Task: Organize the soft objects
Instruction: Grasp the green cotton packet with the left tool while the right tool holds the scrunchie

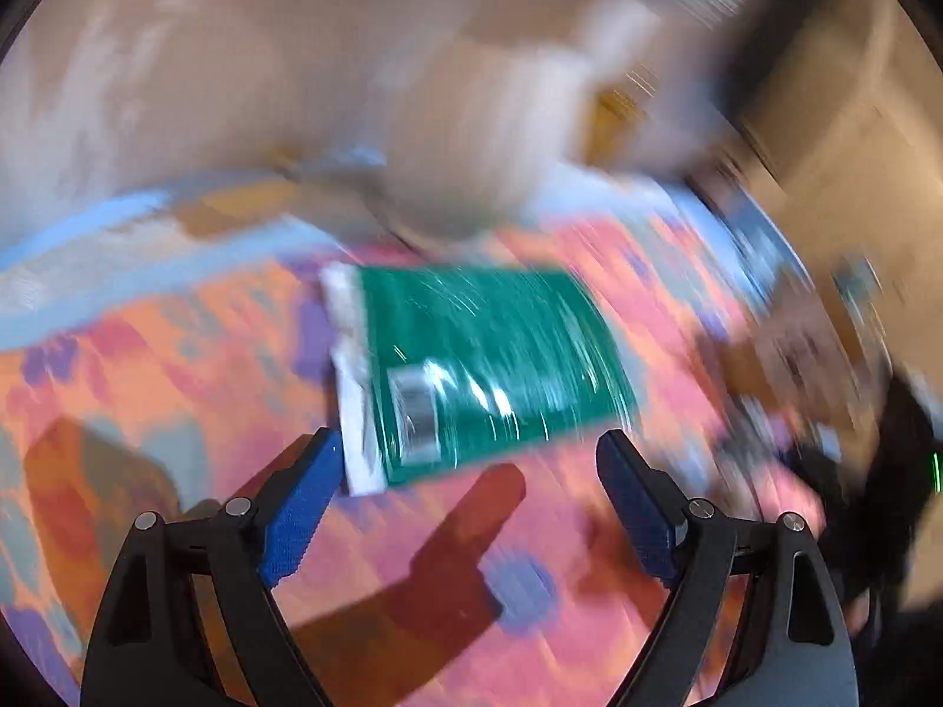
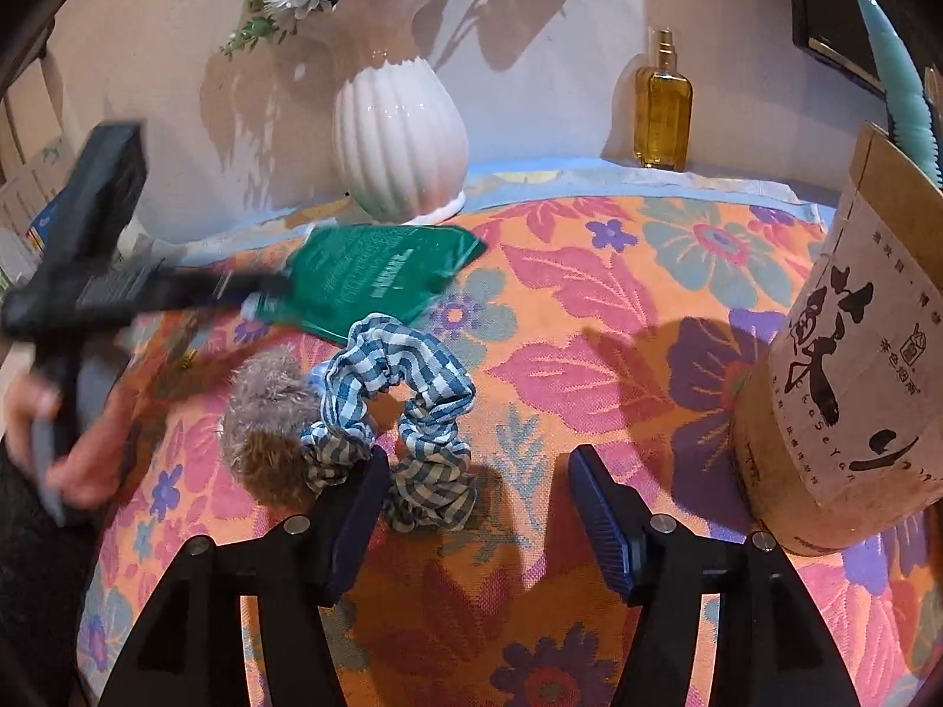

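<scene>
Apparently we were between picks: both our left gripper (image 1: pixel 471 459) and right gripper (image 2: pixel 477 483) stood open and empty. Our blue-checked fabric scrunchie (image 2: pixel 406 412) lay mid-cloth on the floral tablecloth (image 2: pixel 648 306), touching a fuzzy grey-brown scrunchie (image 2: pixel 271 412); the flat green plastic packet (image 1: pixel 489 365) lay toward the far edge. Next we needed to close on one.

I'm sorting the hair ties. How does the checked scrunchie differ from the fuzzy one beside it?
The checked scrunchie is blue-and-white woven cloth; the fuzzy scrunchie is grey-brown and furry. The checked one shows an open loop; the fuzzy one looks like a closed puff. The checked one looks larger. Both lie touching on the floral cloth.
</scene>
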`<state>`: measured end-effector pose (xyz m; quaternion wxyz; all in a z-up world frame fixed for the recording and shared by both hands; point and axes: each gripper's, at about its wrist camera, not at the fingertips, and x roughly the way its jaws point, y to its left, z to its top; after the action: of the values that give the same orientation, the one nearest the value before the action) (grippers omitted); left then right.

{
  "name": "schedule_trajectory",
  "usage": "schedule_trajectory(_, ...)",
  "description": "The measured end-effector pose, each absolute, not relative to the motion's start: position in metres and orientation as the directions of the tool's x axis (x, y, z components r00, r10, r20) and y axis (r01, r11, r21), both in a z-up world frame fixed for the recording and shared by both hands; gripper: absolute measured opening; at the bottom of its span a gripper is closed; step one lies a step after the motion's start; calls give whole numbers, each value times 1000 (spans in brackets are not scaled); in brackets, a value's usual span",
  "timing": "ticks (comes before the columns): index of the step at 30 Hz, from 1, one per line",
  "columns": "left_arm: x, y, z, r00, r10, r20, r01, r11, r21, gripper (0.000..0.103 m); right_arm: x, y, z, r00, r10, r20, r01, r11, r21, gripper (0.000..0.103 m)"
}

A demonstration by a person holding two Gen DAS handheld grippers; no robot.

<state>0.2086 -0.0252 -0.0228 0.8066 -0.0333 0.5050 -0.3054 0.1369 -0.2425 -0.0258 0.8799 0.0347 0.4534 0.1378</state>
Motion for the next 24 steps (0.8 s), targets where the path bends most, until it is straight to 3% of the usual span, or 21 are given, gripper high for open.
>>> schedule_trajectory(3,176,-35,-12,265,-538,-800,566,759,-323,86,136,-242,-25,556,271,-785,-212,960,181,62)
schedule_trajectory(7,184,-40,11,438,-392,-809,542,833,-111,92,134,-241,-24,555,278,-784,-216,958,187,63)
schedule_trajectory(10,211,-54,8,454,-332,-827,569,822,-18,96,134,-242,-25,547,290,-785,-217,955,201,67)
schedule_trajectory(14,236,-76,-11,349,-350,-869,659,751,-38,96,132,-244,-24,536,336,-775,-229,941,250,85)
schedule_trajectory(17,233,-94,-27,331,-304,-893,726,687,35,101,134,-247,-26,518,369,-771,-236,929,286,85)
schedule_trajectory(24,232,-102,-27,332,-358,-873,757,653,20,101,137,-249,-27,506,395,-767,-231,919,321,86)
